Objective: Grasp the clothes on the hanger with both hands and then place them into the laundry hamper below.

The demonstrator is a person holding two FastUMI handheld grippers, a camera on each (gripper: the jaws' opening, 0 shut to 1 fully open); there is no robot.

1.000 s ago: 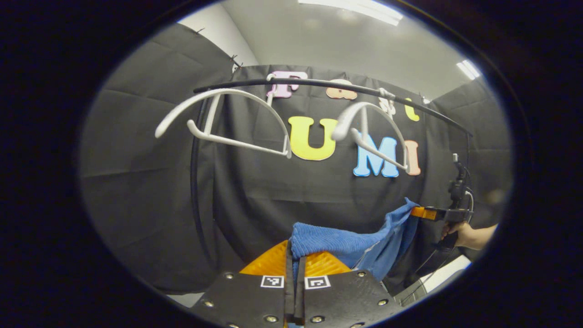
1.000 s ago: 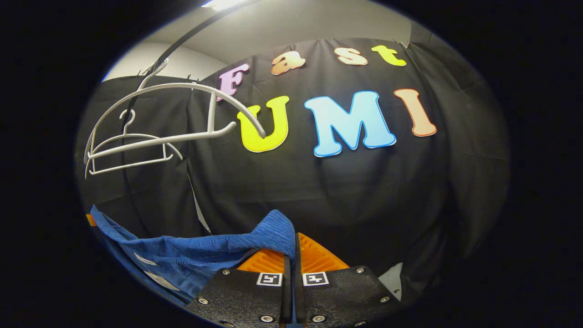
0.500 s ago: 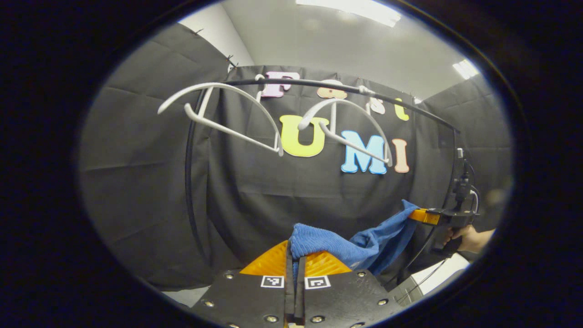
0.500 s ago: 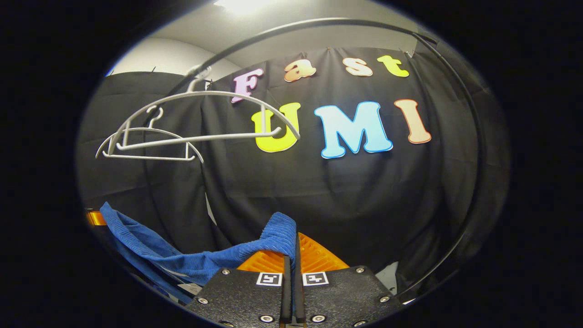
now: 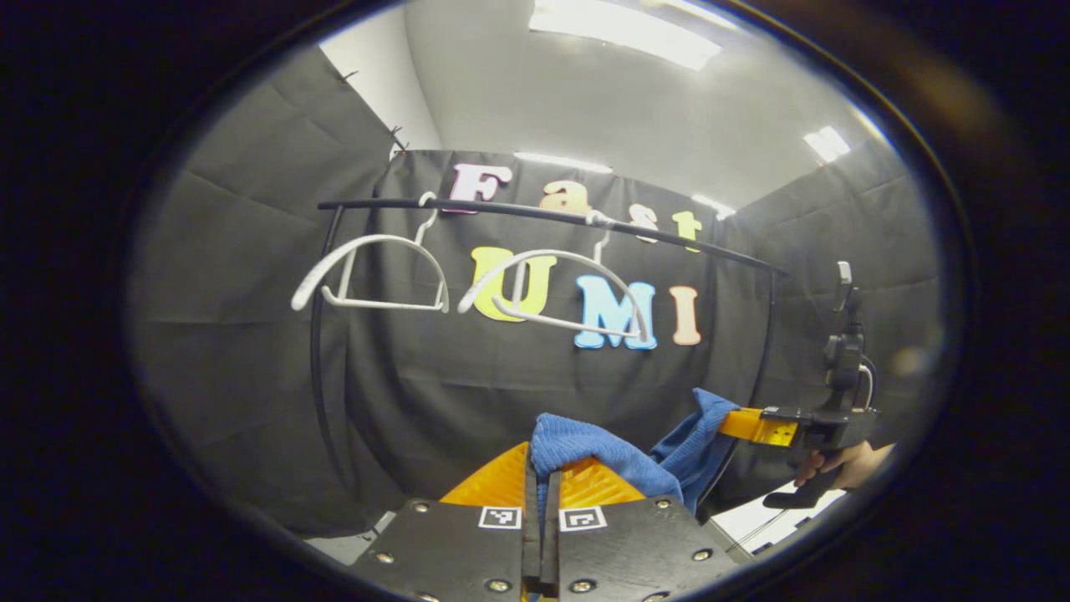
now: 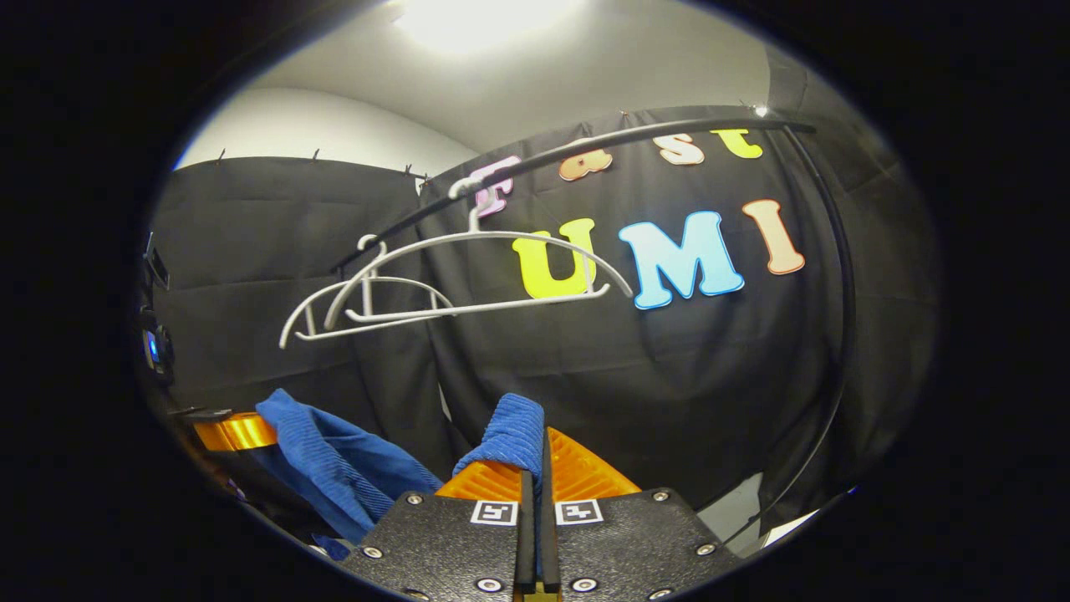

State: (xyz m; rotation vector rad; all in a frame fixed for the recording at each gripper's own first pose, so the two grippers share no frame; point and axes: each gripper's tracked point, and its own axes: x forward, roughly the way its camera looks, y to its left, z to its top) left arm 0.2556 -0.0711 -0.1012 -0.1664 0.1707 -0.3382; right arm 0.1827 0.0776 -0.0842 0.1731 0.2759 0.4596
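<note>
Hanging on black rail (image 5: 535, 214), two white hangers (image 5: 372, 276) bare; black cloth walls, lit ceiling. Blue garment (image 5: 614, 456) slung betw. left hand-held gripper (image 5: 542, 489) & right hand-held gripper (image 6: 535, 481), both clamped on it. Garment's lower part cut off.

Recording booth/lab setup, black cloth walls (image 5: 251, 351), clothes rail (image 5: 518, 211) w/ bare white hangers (image 6: 468, 276), ceiling strip lights (image 5: 619, 25)
</note>
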